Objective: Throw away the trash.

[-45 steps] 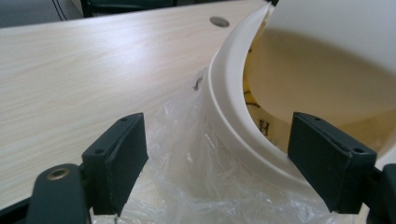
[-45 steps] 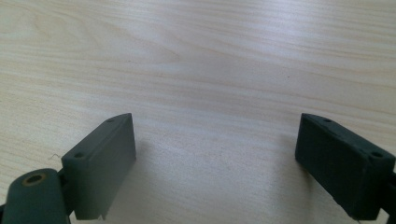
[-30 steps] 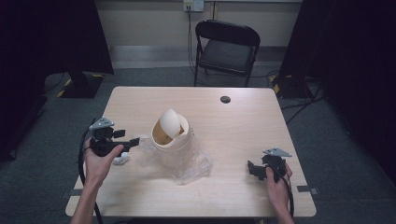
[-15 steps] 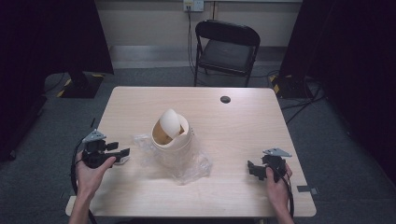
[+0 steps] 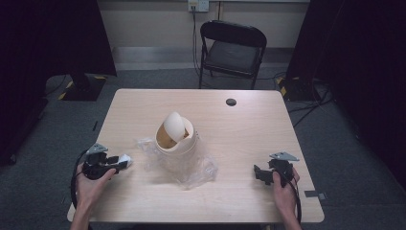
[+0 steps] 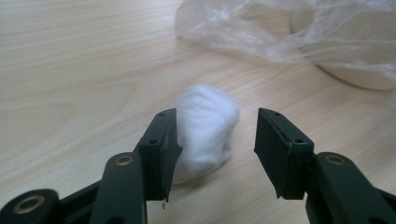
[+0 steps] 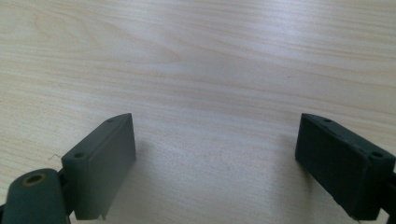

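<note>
Two grippers: left gripper (image 6: pixel 212 140) closing, gap remaining beside the cotton ball (image 6: pixel 204 130); right gripper (image 7: pixel 215 163) wide, empty.

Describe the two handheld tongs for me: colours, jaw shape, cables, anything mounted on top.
Both the left tongs and right tongs are black, each topped by a grey three-cornered plate, with a black cable trailing back along the bare, sleeveless forearm. Close up, the jaws are flat rectangular black blocks with small screw holes, on arms with brass-coloured pivot rings.
</note>
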Tool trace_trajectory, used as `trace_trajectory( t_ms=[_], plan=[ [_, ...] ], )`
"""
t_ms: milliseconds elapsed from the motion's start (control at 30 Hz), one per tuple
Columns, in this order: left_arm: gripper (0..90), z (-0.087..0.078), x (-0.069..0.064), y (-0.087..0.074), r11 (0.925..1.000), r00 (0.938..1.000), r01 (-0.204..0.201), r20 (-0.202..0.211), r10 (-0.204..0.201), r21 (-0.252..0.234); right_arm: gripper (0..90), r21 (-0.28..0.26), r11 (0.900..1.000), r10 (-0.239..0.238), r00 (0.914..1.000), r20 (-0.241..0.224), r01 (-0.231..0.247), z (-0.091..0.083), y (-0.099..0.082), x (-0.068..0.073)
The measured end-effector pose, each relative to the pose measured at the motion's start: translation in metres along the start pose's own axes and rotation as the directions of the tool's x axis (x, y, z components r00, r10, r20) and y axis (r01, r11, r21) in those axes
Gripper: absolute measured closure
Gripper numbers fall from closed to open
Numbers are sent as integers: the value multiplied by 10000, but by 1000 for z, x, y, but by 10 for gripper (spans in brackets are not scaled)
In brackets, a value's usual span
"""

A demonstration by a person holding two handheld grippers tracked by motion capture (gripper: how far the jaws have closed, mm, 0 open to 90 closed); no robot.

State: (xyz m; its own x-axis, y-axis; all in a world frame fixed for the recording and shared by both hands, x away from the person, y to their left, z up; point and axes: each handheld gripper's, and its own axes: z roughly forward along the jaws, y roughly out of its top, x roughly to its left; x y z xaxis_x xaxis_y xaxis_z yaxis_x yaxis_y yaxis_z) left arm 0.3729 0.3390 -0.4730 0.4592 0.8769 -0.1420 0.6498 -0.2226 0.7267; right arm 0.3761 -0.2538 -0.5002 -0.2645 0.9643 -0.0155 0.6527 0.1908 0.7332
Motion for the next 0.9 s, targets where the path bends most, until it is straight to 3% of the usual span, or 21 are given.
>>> trace_trajectory(
  t_ms=[133, 233, 500, 700, 767, 900],
  plan=[
    [531, 0, -5, 2, 9996, 9995, -286, -109, 286, -12, 113, -1, 10000, 2, 10000, 2, -2, 0, 0, 0],
    [530, 7, -8, 3, 9969, 9975, -622, -305, 637, 474, 113, -1, 10000, 4, 10000, 5, -4, 0, 0, 0],
    [457, 19, -13, 1, 9869, 9928, -918, -648, 1011, 1328, 113, -10, 10000, 2, 10000, 14, -2, 0, 0, 0],
    [444, 22, -9, 0, 9910, 9935, -751, -768, 839, 1111, 114, -13, 10000, 0, 10000, 8, 0, 0, 0, 0],
    [495, 22, -9, 1, 9888, 9899, -920, -972, 1037, 1179, 114, -11, 10000, 1, 10000, 6, -1, 0, 0, 0],
    [564, 22, -7, 1, 9928, 9912, -661, -1075, 769, 1003, 114, -7, 10000, 9, 10000, 7, -9, 0, 0, 0]
  ],
)
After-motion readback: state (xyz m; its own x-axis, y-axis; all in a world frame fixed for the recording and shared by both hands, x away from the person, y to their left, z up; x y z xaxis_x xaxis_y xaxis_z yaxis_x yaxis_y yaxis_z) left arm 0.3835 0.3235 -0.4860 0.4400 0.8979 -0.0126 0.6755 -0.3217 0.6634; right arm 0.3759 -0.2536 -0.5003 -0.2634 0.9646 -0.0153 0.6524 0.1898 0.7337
